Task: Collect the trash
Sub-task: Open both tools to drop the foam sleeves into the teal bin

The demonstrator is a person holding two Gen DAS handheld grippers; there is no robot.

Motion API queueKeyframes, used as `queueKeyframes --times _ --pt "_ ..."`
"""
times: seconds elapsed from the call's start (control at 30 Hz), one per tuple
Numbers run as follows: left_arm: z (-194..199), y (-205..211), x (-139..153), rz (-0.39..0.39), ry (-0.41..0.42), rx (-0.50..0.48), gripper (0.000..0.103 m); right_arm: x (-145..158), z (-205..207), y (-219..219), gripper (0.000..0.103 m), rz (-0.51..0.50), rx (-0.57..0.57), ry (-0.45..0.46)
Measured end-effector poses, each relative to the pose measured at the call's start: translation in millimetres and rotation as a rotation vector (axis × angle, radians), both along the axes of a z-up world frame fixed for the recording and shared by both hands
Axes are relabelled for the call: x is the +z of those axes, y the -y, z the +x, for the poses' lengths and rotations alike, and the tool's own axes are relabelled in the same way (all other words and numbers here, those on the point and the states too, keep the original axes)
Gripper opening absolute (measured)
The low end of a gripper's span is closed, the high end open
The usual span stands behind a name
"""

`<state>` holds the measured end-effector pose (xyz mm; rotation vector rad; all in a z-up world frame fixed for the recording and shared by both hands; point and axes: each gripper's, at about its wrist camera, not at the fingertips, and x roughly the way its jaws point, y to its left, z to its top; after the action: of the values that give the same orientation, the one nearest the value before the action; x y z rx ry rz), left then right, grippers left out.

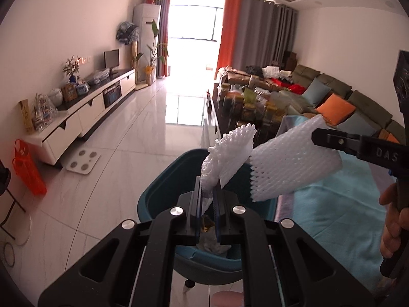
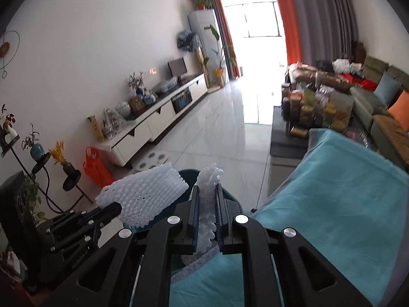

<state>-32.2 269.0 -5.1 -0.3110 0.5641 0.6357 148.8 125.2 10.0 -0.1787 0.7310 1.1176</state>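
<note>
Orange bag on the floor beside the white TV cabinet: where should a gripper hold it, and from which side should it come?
Take the handle loop at the top of the orange bag, coming from above. The bag stands upright beside the white TV cabinet with its handles up, and its thin body looks too soft to pinch well.

Both wrist cameras looked forward along their own fingers, down the long room toward the far bright window [image 1: 194, 23]. The left view sat close above the teal bin [image 1: 163, 194]; the right view looked from beside it, over the teal blanket [image 2: 332, 192]. Both shared the bin, the TV cabinet [image 2: 158, 122] and the sofa [image 1: 358, 102].
</note>
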Motion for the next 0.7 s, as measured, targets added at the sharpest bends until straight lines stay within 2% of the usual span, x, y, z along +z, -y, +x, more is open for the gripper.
queueKeyframes --times 0.23,0.4,0.47,0.53,0.57,0.7 --pt "16 -23 -36 -0.051 -0.042 0.035 0.008 -20 3 -32 0.011 -0.101 0.033 -0.030" --pt "32 -26 -49 -0.044 -0.073 0.045 0.011 -34 4 -50 0.015 -0.138 0.048 -0.081" --pt "38 -29 -52 -0.047 -0.075 0.049 0.018 -37 4 -54 0.024 -0.147 0.048 -0.095" --pt "42 -32 -56 -0.057 -0.069 0.061 0.024 -38 4 -54 0.026 -0.147 0.047 -0.095" --pt "45 -33 -58 -0.065 -0.068 0.062 0.034 -39 5 -54 0.032 -0.147 0.048 -0.109" --pt "47 -31 -55 -0.064 -0.051 0.072 0.038 -34 10 -46 0.034 -0.122 0.029 -0.121"
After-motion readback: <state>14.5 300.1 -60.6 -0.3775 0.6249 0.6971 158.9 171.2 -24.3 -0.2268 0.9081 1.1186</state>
